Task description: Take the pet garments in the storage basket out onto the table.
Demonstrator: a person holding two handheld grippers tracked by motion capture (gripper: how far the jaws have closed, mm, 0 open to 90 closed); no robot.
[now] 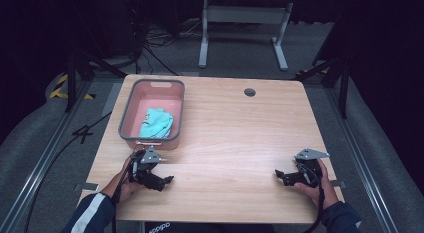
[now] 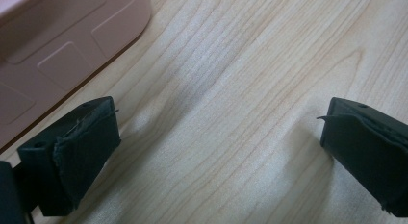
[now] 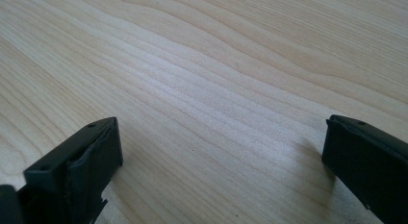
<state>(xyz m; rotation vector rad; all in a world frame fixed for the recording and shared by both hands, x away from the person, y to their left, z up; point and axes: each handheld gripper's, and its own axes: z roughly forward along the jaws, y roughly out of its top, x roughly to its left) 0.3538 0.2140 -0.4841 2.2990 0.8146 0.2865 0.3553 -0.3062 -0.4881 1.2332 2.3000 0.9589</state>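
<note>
I've got both grippers low over the table (image 1: 235,143), jaws wide apart, nothing between them. Left gripper (image 1: 167,179) sits just short of the pink bin (image 1: 129,110); the bin's near wall is up and to the left of its jaws in the left gripper view. The teal cloth (image 1: 156,122) lies bunched inside the bin, beyond that wall. Right gripper (image 1: 279,174) is well apart on bare wood. My call: lift the left over the rim, come down vertically on the highest fold, avoid clipping the wall, pinch only fabric.
</note>
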